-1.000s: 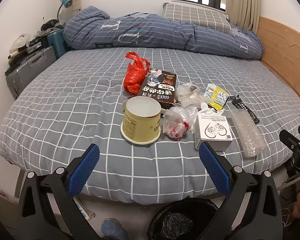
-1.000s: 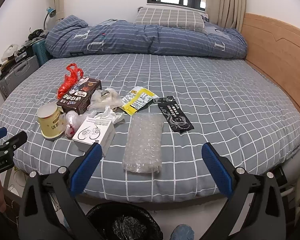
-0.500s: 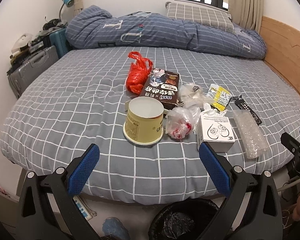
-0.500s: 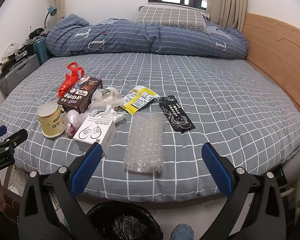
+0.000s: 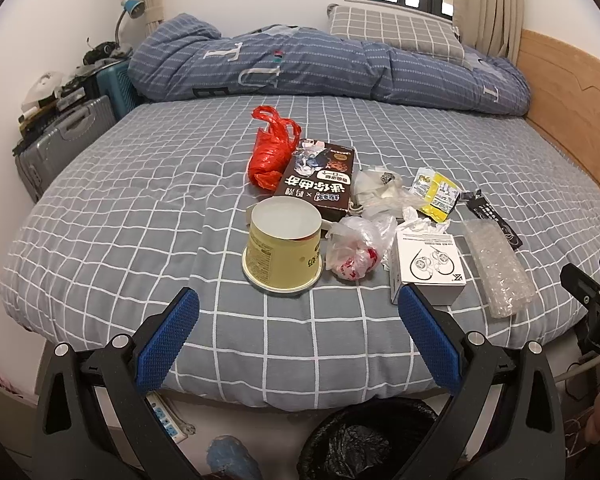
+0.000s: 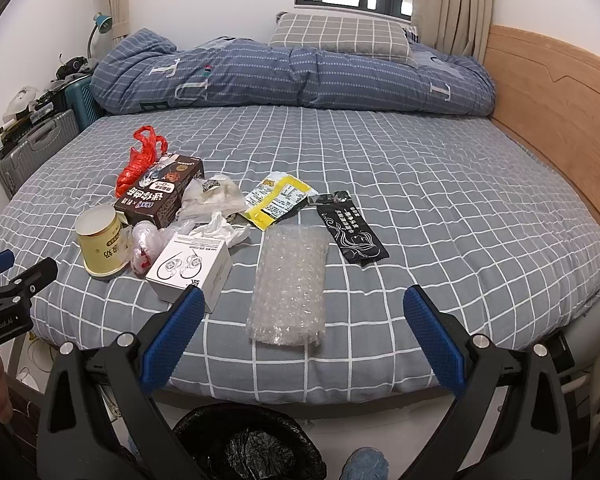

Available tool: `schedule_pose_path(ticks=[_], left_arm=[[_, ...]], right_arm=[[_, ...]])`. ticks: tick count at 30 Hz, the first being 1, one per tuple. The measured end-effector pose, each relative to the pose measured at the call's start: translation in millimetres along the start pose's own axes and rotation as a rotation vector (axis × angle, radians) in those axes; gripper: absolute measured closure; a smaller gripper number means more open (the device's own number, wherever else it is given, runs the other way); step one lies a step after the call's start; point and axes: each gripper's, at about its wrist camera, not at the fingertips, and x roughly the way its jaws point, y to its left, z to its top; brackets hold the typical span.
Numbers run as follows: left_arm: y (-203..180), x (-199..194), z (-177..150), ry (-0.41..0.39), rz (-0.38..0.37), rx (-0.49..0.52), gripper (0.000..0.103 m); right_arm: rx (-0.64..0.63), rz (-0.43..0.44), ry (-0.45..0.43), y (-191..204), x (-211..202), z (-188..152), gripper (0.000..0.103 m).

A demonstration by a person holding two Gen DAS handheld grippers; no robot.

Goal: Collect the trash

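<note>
Trash lies on the grey checked bed (image 5: pixel 120 208): an upturned yellow paper cup (image 5: pixel 283 251), a red plastic bag (image 5: pixel 272 152), a brown box (image 5: pixel 320 182), a clear bag with red print (image 5: pixel 358 254), a white earphone box (image 5: pixel 430 266), a bubble-wrap sheet (image 6: pixel 290 284), a yellow sachet (image 6: pixel 278 200) and a black sachet (image 6: pixel 352 234). My left gripper (image 5: pixel 298 326) hovers open at the bed's near edge, short of the cup. My right gripper (image 6: pixel 300 326) is open in front of the bubble wrap. Both hold nothing.
A bin with a black liner (image 6: pixel 248 444) stands on the floor below the bed edge. A rolled blue duvet (image 5: pixel 320 68) and pillow (image 6: pixel 340 36) lie at the far end. Suitcases (image 5: pixel 60 140) line the left wall; a wooden headboard (image 6: pixel 552 112) runs along the right.
Both grippers have drifted slightly toward the bed, so the trash sits a little larger and lower in view. Both stay open.
</note>
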Motion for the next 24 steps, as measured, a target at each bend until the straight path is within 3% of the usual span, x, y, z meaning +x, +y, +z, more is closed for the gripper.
schedule_pose_path(ticks=[24], left_arm=[[-3.5,5.1,0.9,0.016,0.001,0.009,0.006]], right_arm=[[0.01,0.005,-0.006,-2.4,-1.0,0.5,0.007]])
